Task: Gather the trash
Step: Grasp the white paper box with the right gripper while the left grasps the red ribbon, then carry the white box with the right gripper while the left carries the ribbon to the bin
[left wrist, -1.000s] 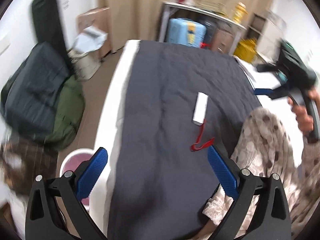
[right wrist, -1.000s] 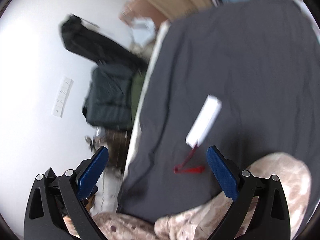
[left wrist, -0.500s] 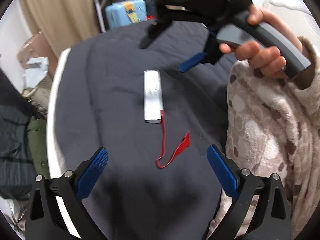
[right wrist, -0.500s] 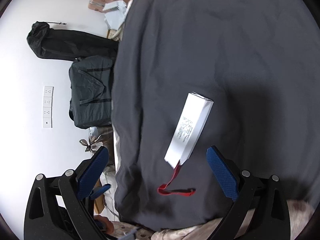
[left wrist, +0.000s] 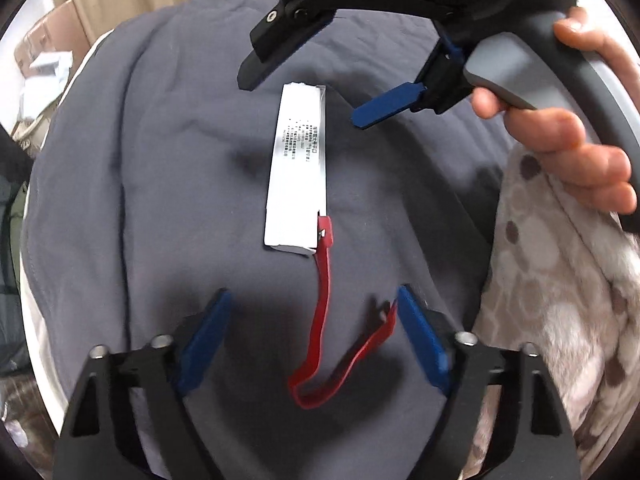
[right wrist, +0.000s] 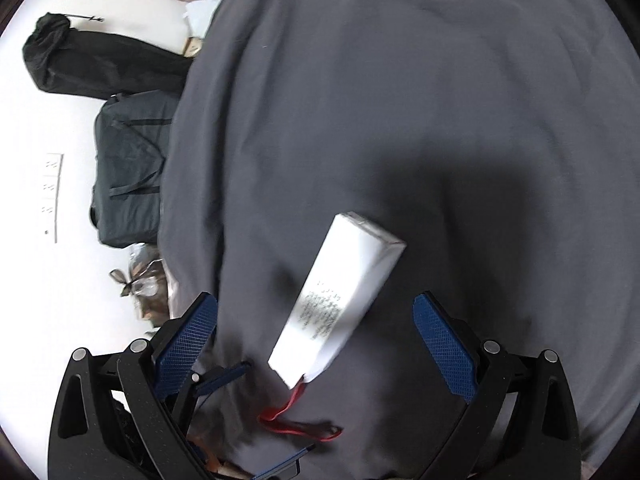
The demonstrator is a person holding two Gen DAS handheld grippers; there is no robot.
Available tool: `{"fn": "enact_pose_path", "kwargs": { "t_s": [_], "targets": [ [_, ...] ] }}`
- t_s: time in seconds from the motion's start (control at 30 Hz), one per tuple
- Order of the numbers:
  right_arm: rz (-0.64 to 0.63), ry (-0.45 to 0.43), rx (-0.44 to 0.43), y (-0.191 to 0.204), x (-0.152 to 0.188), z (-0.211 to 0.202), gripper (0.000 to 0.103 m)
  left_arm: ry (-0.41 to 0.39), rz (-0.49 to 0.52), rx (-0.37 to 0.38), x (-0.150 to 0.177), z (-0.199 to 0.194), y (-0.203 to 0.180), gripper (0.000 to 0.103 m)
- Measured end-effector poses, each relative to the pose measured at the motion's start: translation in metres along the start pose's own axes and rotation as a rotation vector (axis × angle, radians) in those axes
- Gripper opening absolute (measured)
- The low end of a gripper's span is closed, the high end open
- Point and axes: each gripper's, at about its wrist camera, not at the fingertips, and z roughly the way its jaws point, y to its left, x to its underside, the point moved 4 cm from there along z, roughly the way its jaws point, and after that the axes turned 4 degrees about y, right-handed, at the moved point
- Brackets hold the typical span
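Judging from both wrist views, the collection has barely begun: nothing is held and nothing has been lifted. A white box (left wrist: 298,168) lies flat on the grey bedcover (left wrist: 168,184), with a red strip (left wrist: 324,320) running from its near end and curling back on itself across the cloth. The left gripper (left wrist: 312,316) hangs low over that strip, its jaws closing with the strip between them; the right-hand pad sits just beside the strip's free end, but no pad is seen pressing on it, so this counts as an approach and not a grip. The right gripper (right wrist: 316,328) stands over the box from the opposite side, jaws spread wide, with the lower half of the box (right wrist: 340,300) lying between them and clear of both pads. In the left wrist view the person's hand (left wrist: 560,128) is wrapped round the right gripper's handle. No bin or bag for the trash can be made out with confidence in either view. Remaining, by my assessment: close on the strip and on the box, lift both clear of the bedcover, and carry them to wherever trash is gathered. The strip is thin and limp and may slip the pads.
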Motion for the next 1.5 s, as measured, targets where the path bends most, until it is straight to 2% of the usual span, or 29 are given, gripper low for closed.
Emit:
{"fn": "enact_pose_path", "kwargs": {
  "t_s": [0.13,0.23,0.33,0.4,0.43,0.47,0.5,0.57,0.67,0.87,1.0,1.07,1.17,1.23,1.33,1.4,1.5],
  "targets": [
    [-0.01,0.02,0.035,0.0,-0.001,0.011,0.096,0.026,0.032,-0.082,0.002,0.008,-0.011,0.051],
    [-0.011,0.026,0.054,0.001,-0.001,0.016,0.095,0.045,0.009,-0.104,0.002,0.01,-0.014,0.037],
    [0.02,0.038,0.039,-0.004,-0.001,0.018,0.08,0.062,-0.031,-0.109,0.001,0.01,-0.01,0.024],
    [0.042,0.04,0.02,-0.006,-0.001,0.019,0.063,0.065,-0.058,-0.107,0.002,0.009,-0.008,0.01],
    [0.053,0.04,0.003,-0.007,0.0,0.018,0.058,0.065,-0.072,-0.1,0.003,0.007,-0.009,0.006],
    [0.058,0.041,-0.013,-0.006,0.0,0.018,0.046,0.067,-0.083,-0.091,0.005,0.005,-0.01,0.003],
    [0.061,0.046,-0.033,-0.006,0.001,0.018,0.034,0.069,-0.088,-0.084,0.005,0.005,-0.009,0.001],
    [0.053,0.053,-0.064,-0.004,0.003,0.02,0.029,0.082,-0.091,-0.068,0.009,0.003,-0.014,0.001],
    [0.029,0.04,-0.067,0.001,0.004,0.018,0.024,0.083,-0.098,-0.059,0.015,0.0,-0.025,0.001],
    [0.037,0.031,-0.157,-0.001,0.004,0.011,0.021,0.051,-0.207,-0.033,0.027,-0.014,-0.039,0.001],
    [-0.005,0.014,-0.147,0.005,0.007,0.007,0.021,0.03,-0.257,-0.02,0.045,-0.027,-0.025,0.001],
    [-0.014,0.015,-0.149,0.007,0.007,0.006,0.021,0.01,-0.258,-0.052,0.047,-0.033,-0.024,0.001],
    [0.005,0.005,-0.195,0.005,0.007,0.001,0.021,-0.037,-0.282,-0.041,0.045,-0.044,-0.016,0.001],
    [0.018,-0.019,-0.228,0.0,0.006,-0.006,0.021,-0.063,-0.313,-0.032,0.047,-0.053,-0.011,0.001],
    [0.006,-0.075,-0.31,0.002,0.008,-0.021,0.021,-0.09,-0.333,-0.07,0.049,-0.067,-0.01,0.001],
    [-0.034,-0.148,-0.349,0.007,0.011,-0.038,0.021,-0.098,-0.349,-0.091,0.051,-0.079,-0.003,0.001],
    [-0.103,-0.227,-0.357,0.015,0.015,-0.056,0.021,-0.121,-0.359,-0.143,0.065,-0.105,-0.013,0.001]
  ]
}}
